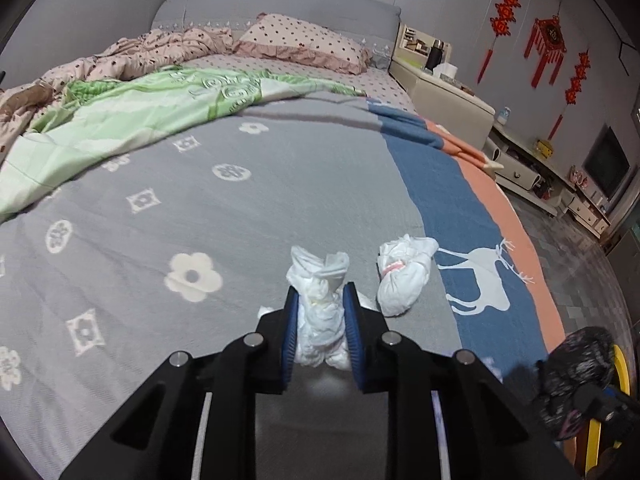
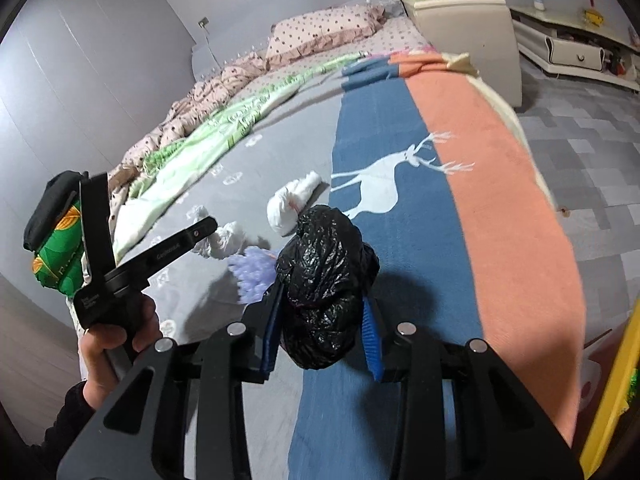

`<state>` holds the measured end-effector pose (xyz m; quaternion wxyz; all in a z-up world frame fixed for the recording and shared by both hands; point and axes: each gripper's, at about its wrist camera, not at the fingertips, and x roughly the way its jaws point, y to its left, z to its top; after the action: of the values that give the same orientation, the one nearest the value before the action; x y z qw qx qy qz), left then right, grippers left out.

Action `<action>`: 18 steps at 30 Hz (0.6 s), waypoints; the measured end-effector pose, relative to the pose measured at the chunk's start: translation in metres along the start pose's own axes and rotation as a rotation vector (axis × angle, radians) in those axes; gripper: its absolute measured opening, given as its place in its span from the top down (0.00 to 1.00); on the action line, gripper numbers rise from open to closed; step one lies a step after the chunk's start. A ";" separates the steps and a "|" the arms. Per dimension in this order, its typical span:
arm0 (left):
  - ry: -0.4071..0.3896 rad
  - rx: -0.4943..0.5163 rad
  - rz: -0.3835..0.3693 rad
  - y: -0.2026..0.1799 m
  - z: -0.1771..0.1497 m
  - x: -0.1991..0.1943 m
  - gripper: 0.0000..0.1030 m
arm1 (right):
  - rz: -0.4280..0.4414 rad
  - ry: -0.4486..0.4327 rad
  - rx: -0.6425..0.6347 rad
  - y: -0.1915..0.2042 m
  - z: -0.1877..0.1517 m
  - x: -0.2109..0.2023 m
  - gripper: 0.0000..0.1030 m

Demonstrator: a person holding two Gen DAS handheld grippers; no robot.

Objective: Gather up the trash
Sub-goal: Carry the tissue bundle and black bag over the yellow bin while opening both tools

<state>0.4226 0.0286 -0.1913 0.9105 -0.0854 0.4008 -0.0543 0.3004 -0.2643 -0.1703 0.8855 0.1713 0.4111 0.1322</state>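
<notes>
My left gripper (image 1: 320,294) is shut on a crumpled white tissue wad (image 1: 320,320), its blue pads pressing both sides, just above the grey flowered bedspread (image 1: 200,200). A second white wad (image 1: 404,276) lies on the bed to its right. My right gripper (image 2: 324,296) is shut on a crumpled black plastic bag (image 2: 324,280) over the blue deer stripe. In the right wrist view the left gripper (image 2: 214,232) shows at the left in a person's hand (image 2: 108,344), with its white wad (image 2: 226,242). The loose white wad (image 2: 288,204) and a lilac scrap (image 2: 256,268) lie on the bed beyond.
A green quilt (image 1: 120,120), a pink dotted duvet and a pillow (image 1: 304,40) fill the bed's far half. A cream nightstand (image 1: 444,96) and a low cabinet (image 1: 528,168) stand to the right, over grey tiled floor. A yellow rim (image 2: 612,380) shows at the lower right.
</notes>
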 end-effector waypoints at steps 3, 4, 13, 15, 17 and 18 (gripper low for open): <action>-0.014 0.000 0.007 0.004 -0.003 -0.018 0.80 | 0.017 -0.017 0.005 0.001 -0.003 -0.021 0.68; -0.017 0.002 0.011 0.005 -0.004 -0.023 0.80 | 0.018 -0.026 0.004 0.002 -0.004 -0.029 0.68; -0.049 0.040 0.011 -0.020 -0.015 -0.077 0.80 | 0.015 -0.122 0.013 0.001 -0.015 -0.101 0.68; -0.057 0.054 -0.008 -0.031 -0.018 -0.090 0.80 | 0.008 -0.147 0.015 -0.002 -0.018 -0.119 0.68; -0.065 0.065 -0.029 -0.041 -0.022 -0.100 0.80 | -0.005 -0.173 0.013 -0.004 -0.020 -0.137 0.68; -0.071 0.072 -0.048 -0.049 -0.024 -0.108 0.80 | -0.009 -0.182 0.013 -0.006 -0.022 -0.144 0.68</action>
<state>0.3309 -0.0044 -0.1192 0.9252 -0.0639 0.3637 -0.0874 0.1937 -0.3194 -0.0873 0.9187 0.1864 0.3305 0.1093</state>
